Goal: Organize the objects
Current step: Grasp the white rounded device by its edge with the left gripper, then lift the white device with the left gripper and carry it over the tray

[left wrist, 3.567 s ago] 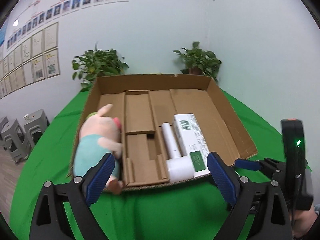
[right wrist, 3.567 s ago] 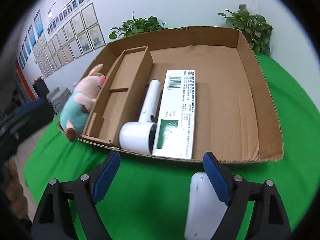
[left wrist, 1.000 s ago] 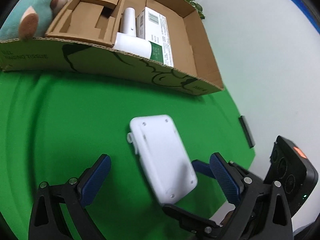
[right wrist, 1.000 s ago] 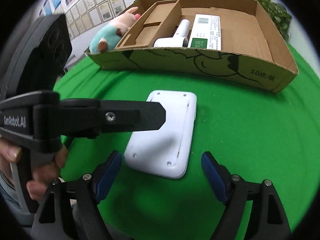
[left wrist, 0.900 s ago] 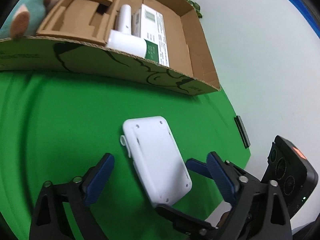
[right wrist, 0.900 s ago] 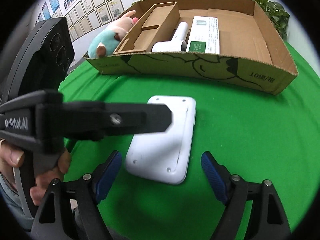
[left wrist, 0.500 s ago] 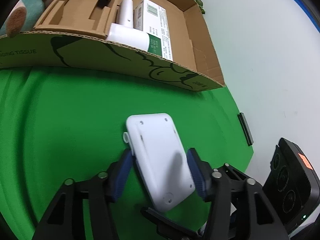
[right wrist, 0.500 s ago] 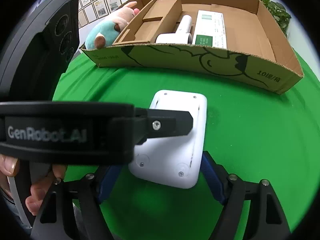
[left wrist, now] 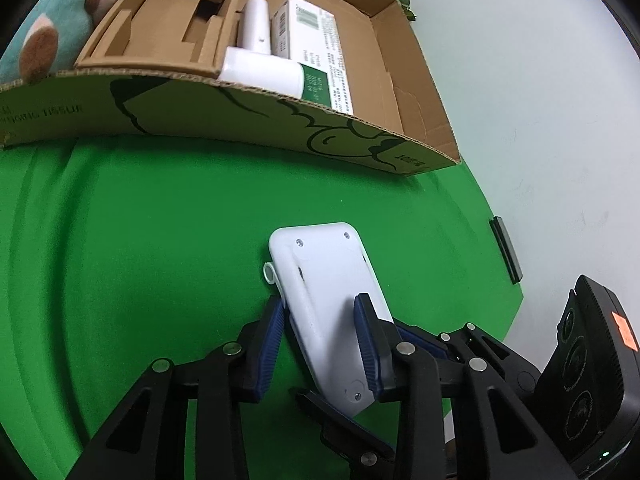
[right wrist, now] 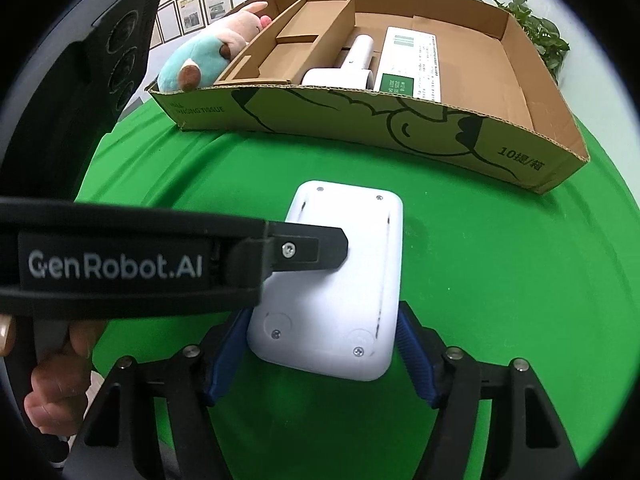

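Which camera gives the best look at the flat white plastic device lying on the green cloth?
The right wrist view: the flat white plastic device shows nearly its whole screwed back, only its left edge crossed by a black gripper finger. In the left wrist view the device is foreshortened, its near end hidden between blue pads.

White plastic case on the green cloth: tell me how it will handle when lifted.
The white case looks like a rigid shell with screwed corners, so it should stay stiff. Its smooth, rounded edges could slip between the pads. It lies flat and broad on the cloth, so it probably won't roll.
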Demonstrator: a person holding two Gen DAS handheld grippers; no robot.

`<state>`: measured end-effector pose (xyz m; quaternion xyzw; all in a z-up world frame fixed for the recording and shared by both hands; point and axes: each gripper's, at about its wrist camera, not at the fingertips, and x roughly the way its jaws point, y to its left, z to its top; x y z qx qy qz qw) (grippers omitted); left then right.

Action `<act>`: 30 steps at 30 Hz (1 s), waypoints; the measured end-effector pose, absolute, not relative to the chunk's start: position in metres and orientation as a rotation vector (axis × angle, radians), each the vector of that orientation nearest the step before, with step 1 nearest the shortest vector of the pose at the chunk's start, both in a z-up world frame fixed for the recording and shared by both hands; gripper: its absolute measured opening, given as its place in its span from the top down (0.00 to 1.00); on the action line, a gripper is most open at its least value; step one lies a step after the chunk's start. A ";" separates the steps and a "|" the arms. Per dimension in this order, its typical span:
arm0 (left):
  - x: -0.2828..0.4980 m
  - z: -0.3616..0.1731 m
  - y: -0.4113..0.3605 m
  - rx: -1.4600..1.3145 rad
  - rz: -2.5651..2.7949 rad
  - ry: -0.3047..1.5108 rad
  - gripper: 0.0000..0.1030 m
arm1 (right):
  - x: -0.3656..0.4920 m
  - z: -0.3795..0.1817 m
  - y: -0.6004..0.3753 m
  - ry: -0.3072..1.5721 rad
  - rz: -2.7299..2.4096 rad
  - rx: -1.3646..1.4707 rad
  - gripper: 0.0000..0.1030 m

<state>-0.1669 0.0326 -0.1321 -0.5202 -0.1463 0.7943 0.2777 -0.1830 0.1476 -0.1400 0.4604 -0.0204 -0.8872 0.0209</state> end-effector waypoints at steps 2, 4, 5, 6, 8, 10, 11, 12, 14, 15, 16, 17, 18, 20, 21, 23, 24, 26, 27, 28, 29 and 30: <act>-0.162 -0.127 0.033 -1.385 2.155 -0.359 0.68 | -0.180 -0.138 0.149 -0.083 -2.754 1.419 0.33; -0.159 -0.121 0.034 -1.368 2.172 -0.350 0.68 | -0.175 -0.134 0.150 -0.088 -2.769 1.394 0.33; -0.156 -0.116 0.033 -1.356 2.181 -0.345 0.68 | -0.173 -0.131 0.150 -0.089 -2.777 1.377 0.33; -0.154 -0.111 0.032 -1.343 2.190 -0.339 0.68 | -0.172 -0.128 0.150 -0.091 -2.785 1.358 0.33; -0.152 -0.100 0.030 -1.316 2.211 -0.332 0.68 | -0.171 -0.120 0.149 -0.091 -2.802 1.314 0.33; -0.150 -0.088 0.032 -1.287 2.235 -0.317 0.69 | -0.171 -0.112 0.147 -0.090 -2.820 1.268 0.34; -0.150 -0.083 0.031 -1.276 2.243 -0.314 0.69 | -0.171 -0.108 0.146 -0.085 -2.830 1.247 0.34; -0.150 -0.076 0.031 -1.263 2.251 -0.308 0.69 | -0.171 -0.101 0.146 -0.079 -2.846 1.215 0.34; -0.149 -0.059 0.031 -1.223 2.270 -0.294 0.69 | -0.170 -0.089 0.146 -0.065 -2.869 1.166 0.34; -0.149 -0.048 0.032 -1.194 2.282 -0.283 0.69 | -0.172 -0.083 0.146 -0.054 -2.882 1.139 0.34; -0.149 -0.039 0.033 -1.174 2.291 -0.275 0.69 | -0.173 -0.075 0.147 -0.051 -2.897 1.104 0.34; -0.149 -0.029 0.035 -1.149 2.300 -0.263 0.69 | -0.173 -0.067 0.147 -0.038 -2.912 1.075 0.34; -0.151 -0.018 0.037 -1.121 2.310 -0.251 0.69 | -0.175 -0.060 0.148 -0.021 -2.927 1.049 0.34; -0.151 0.002 0.040 -1.077 2.324 -0.234 0.69 | -0.176 -0.044 0.152 0.004 -2.959 0.990 0.34; -0.154 0.012 0.045 -1.052 2.332 -0.223 0.69 | -0.179 -0.037 0.154 0.019 -2.973 0.967 0.34; -0.161 0.032 0.052 -1.005 2.346 -0.202 0.69 | -0.183 -0.021 0.158 0.044 -3.005 0.921 0.34; -0.165 0.041 0.054 -0.984 2.350 -0.192 0.69 | -0.185 -0.014 0.160 0.053 -3.019 0.900 0.34; -0.174 0.061 0.058 -0.945 2.346 -0.191 0.69 | -0.189 0.003 0.165 0.074 -3.053 0.848 0.34; -0.179 0.072 0.061 -0.923 2.344 -0.188 0.69 | -0.191 0.010 0.168 0.078 -3.065 0.828 0.34; -0.182 0.082 0.064 -0.906 2.346 -0.180 0.69 | -0.193 0.017 0.170 0.084 -3.078 0.808 0.34; -0.186 0.090 0.067 -0.890 2.349 -0.170 0.69 | -0.196 0.023 0.174 0.086 -3.088 0.793 0.34; -0.189 0.097 0.070 -0.878 2.351 -0.162 0.69 | -0.200 0.031 0.178 0.083 -3.097 0.778 0.34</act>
